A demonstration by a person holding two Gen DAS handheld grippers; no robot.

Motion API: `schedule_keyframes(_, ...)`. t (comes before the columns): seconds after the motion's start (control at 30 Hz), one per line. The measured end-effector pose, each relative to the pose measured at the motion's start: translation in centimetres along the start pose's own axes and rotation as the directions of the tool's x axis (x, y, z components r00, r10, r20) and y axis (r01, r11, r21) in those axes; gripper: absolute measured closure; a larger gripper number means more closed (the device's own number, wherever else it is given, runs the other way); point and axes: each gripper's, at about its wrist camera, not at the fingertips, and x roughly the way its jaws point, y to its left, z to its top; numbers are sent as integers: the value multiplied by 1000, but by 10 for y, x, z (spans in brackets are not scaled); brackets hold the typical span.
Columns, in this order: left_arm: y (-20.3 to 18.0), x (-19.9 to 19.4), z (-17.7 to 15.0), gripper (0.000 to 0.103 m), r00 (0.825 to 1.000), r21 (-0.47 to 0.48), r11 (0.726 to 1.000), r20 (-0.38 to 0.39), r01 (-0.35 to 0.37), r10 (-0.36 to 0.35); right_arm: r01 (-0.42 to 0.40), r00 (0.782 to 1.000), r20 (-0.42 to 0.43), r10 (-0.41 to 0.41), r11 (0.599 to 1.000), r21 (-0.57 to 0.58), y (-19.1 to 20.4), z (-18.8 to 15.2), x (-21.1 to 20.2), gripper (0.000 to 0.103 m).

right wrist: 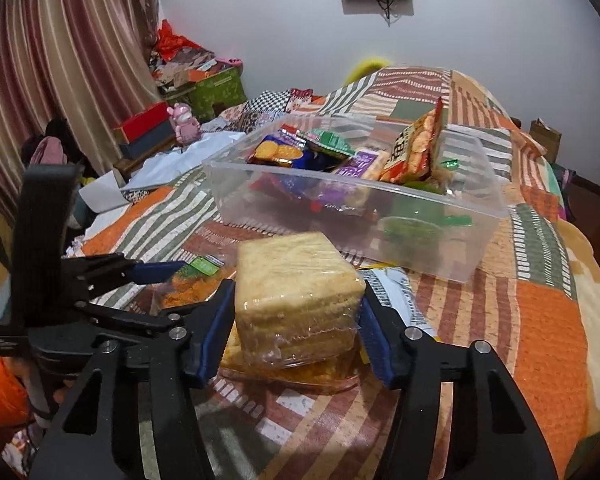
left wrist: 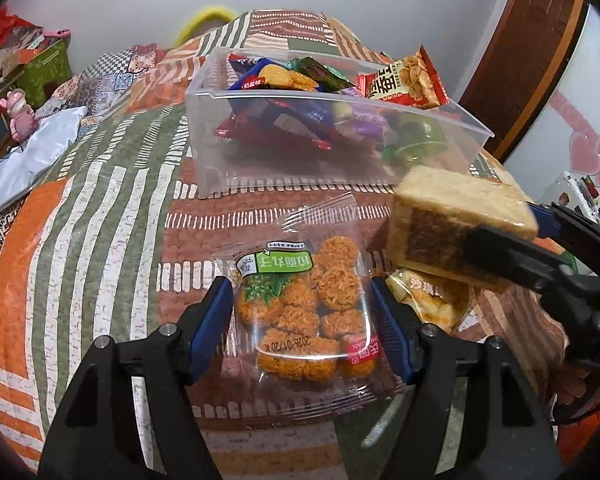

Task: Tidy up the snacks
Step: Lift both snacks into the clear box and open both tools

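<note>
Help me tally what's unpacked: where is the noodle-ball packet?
In the left wrist view, the noodle-ball packet lies on the bedspread between the left gripper's jaws, in front of the clear bin.

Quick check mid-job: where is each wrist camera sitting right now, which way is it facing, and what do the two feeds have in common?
Left wrist: on the left gripper, looking down along its fingers at the noodle-ball snack bag on the bedspread; the right gripper enters from the right.
Right wrist: on the right gripper, looking at the wrapped cake block between its fingers; the left gripper and a hand show at left.
Shared: the clear snack bin, the cake block, the bedspread.
</note>
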Motion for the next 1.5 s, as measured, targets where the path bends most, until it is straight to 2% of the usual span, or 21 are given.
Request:
schedule_keyframes(0.17, -3, -3, -4, 44, 1000, 24, 1000, 16, -6, 5, 6, 1000, 23, -6, 1000, 15, -3, -1, -8, 49)
schedule_keyframes(0.43, 0, -18, -5, 45, 999, 13, 1000, 43, -17, 16, 18, 998, 66, -20, 1000, 24, -5, 0, -24, 50)
schedule_keyframes(0.7, 5, -53, 8, 45, 991, -11, 1000, 137, -4, 6, 38, 992, 118, -42, 999, 37, -10, 8, -39, 50)
schedule_keyframes(0.9, 4, -73, 34, 45, 978, -4, 1000, 208, 0, 0, 70, 982, 172, -76, 997, 44, -17, 20, -52, 50)
schedule_keyframes(1.1, 3, -78, 62, 45, 970, -4, 1000, 243, 11, -10, 103, 968, 220, -117, 992, 73, -29, 37, -60, 50)
schedule_keyframes(1.5, 0, -57, 114, 45, 965, 16, 1000, 263, 9, -13, 118, 961, 247, -125, 992, 44, -32, 78, -36, 50)
